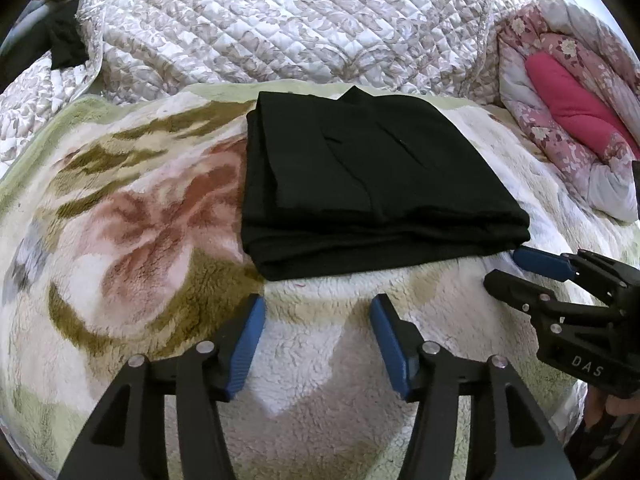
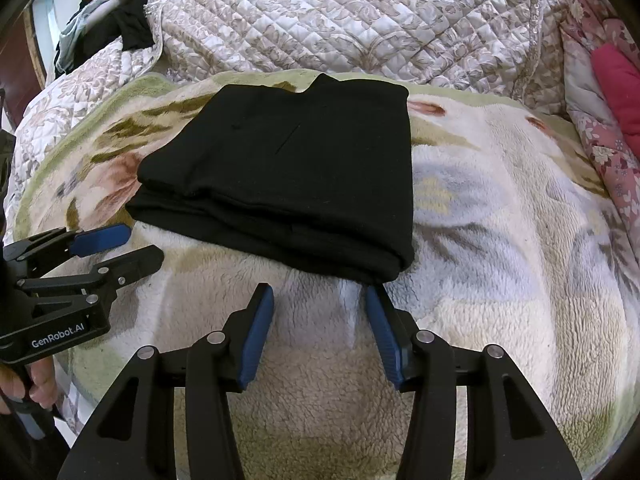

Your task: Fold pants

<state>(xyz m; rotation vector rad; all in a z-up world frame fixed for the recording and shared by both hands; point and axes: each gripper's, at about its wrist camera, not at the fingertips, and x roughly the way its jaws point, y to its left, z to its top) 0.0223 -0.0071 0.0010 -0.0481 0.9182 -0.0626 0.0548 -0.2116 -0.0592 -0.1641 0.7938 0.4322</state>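
Your folded black pants (image 1: 376,184) on the fleecy floral blanket (image 1: 120,240), quilted patterned bedspread (image 1: 260,20) behind, both grippers in front of them.

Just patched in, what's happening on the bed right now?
A person holds two blue-padded grippers over a fluffy floral fleece blanket. The black pants lie folded into a compact rectangle on it. The left gripper and right gripper are both open, empty, and clear of the cloth. The fold looks finished.
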